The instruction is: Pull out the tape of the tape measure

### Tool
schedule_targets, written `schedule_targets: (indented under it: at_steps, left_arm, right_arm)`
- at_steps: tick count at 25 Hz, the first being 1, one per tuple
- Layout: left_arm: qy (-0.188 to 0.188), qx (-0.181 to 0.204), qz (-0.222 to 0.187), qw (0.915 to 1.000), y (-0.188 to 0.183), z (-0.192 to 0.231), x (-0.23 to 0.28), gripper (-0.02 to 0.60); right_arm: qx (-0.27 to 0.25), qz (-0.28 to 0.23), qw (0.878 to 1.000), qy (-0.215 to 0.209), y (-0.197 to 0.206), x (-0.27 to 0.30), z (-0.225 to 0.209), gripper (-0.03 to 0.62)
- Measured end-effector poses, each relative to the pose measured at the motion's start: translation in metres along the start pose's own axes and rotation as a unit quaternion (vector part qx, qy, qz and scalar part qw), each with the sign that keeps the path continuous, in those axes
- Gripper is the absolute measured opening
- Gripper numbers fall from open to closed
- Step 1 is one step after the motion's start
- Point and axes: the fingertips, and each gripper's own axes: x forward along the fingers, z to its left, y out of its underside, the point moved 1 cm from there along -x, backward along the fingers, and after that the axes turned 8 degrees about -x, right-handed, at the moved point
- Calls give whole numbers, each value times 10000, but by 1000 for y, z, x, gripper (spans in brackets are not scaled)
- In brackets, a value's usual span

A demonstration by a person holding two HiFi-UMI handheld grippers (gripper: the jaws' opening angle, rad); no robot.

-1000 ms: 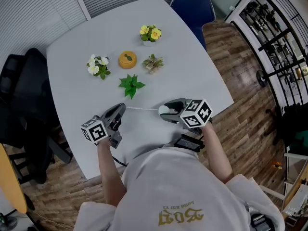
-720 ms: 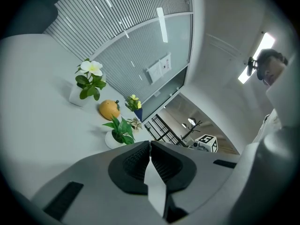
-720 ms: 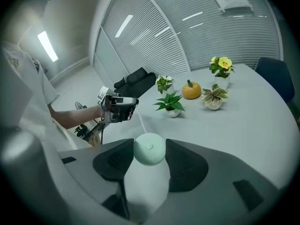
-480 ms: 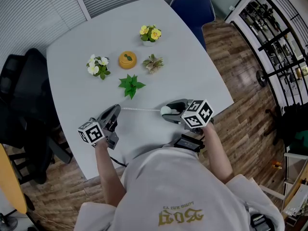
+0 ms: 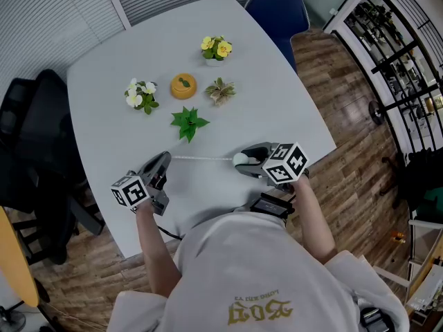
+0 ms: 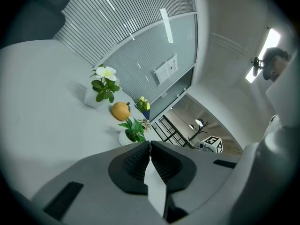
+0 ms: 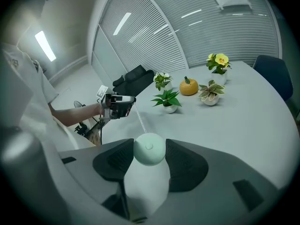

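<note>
Where the near edge of the table [image 5: 208,189] meets the person, the right gripper [image 5: 241,162] clamps the pale green tape measure [image 7: 149,150] across its smooth, probably light case (likely slippery; grip the middle), while the left gripper [image 5: 165,160] is pinched flat on the end of the tape [image 5: 201,158], a thin springy strip stretched between them. Farther off stand potted plants [image 5: 188,123]; no brand or writing on the case can be read.

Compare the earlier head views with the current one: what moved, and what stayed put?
The left claw, shut on the tape, slid leftward away from the right claw, drawing more tape out. The right claw kept gripping the tape measure; the potted plants did not move.
</note>
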Motion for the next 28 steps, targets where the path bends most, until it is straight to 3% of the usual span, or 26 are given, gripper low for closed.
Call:
schedule_targets:
  at_steps: [28]
  left_arm:
    - [-392, -111, -197, 9990, -8, 18, -20, 12]
  right_arm:
    - [168, 201, 9996, 98, 20, -12, -11, 229]
